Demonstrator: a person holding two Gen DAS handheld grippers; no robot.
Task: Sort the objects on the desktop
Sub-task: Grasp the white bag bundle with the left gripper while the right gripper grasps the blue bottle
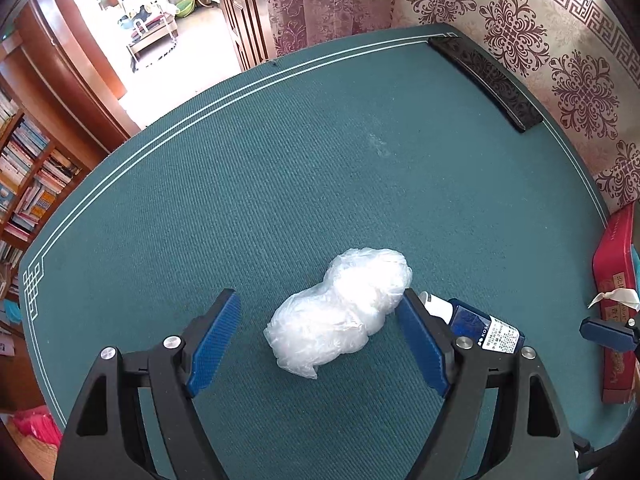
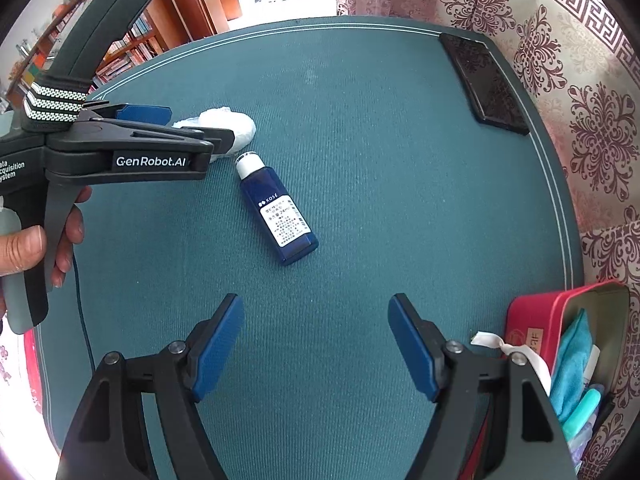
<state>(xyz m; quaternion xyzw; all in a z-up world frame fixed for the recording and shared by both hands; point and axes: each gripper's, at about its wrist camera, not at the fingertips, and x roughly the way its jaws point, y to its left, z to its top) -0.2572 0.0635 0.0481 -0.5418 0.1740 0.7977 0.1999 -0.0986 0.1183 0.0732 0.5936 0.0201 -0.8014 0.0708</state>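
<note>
Green felt table [image 1: 280, 160]: left gripper [image 1: 320, 336] spread around a plastic wad [image 1: 340, 312] to grab it; right gripper [image 2: 316, 344] spread, empty, near a blue bottle [image 2: 276, 208].

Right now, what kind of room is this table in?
Probably a home living room or study: bookshelves packed with books, patterned curtains beside the green-covered table, and a doorway into another furnished room.

The blue bottle [image 2: 276, 216] at 12 o'clock reads "KOSÉ"; the left gripper [image 2: 176, 128] at 10 o'clock reads "GenRobot.AI".
</note>
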